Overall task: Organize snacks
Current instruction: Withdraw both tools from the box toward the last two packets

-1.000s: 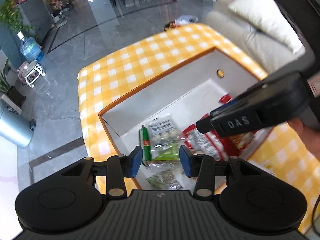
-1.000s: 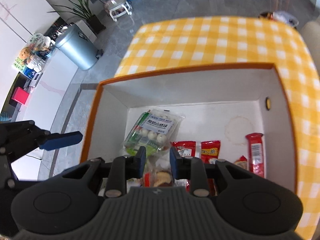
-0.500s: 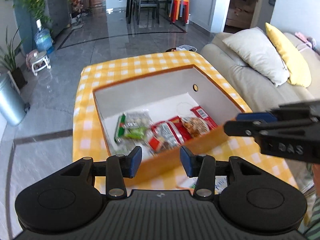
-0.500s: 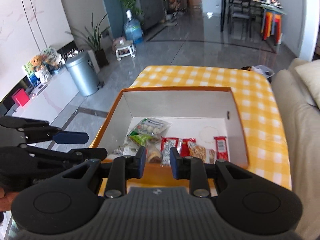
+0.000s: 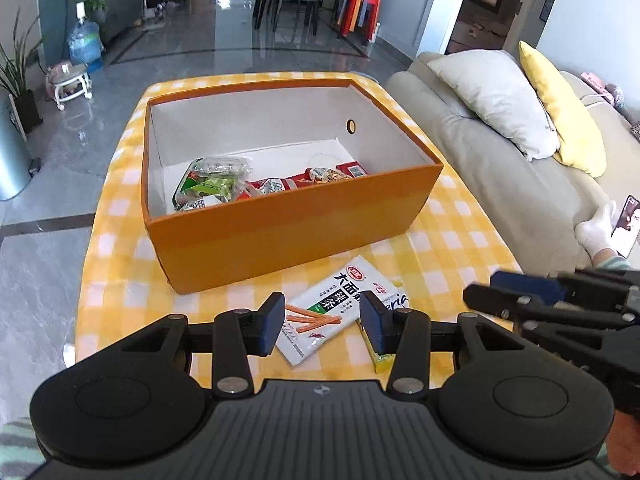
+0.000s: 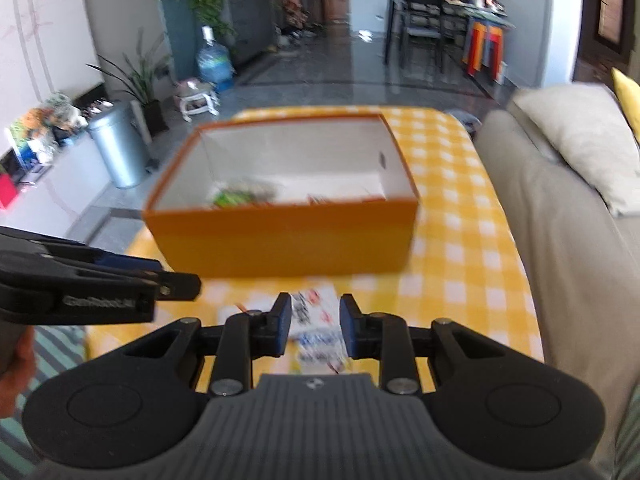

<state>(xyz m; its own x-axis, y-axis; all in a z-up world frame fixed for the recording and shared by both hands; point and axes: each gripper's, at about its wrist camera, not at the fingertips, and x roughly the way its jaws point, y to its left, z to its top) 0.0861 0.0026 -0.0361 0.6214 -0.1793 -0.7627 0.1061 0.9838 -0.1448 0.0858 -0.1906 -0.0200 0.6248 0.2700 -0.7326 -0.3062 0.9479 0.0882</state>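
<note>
Near table's (image 5: pixel 460 240) front edge, white snack packet (image 5: pixel 340 308) beside orange box (image 5: pixel 288 236)

White snack packet (image 5: pixel 338 309), lower centre of the left wrist view: printed "大面筋" and "辣条". Packet beneath it (image 5: pixel 394 300): letters "eria". Other print is illegible.

Beige sofa (image 5: pixel 480 152) on my right with a white cushion (image 5: pixel 492 96) and a yellow one (image 5: pixel 560 108); far left, a water jug (image 5: pixel 84 42) and a grey bin (image 6: pixel 118 148).
</note>
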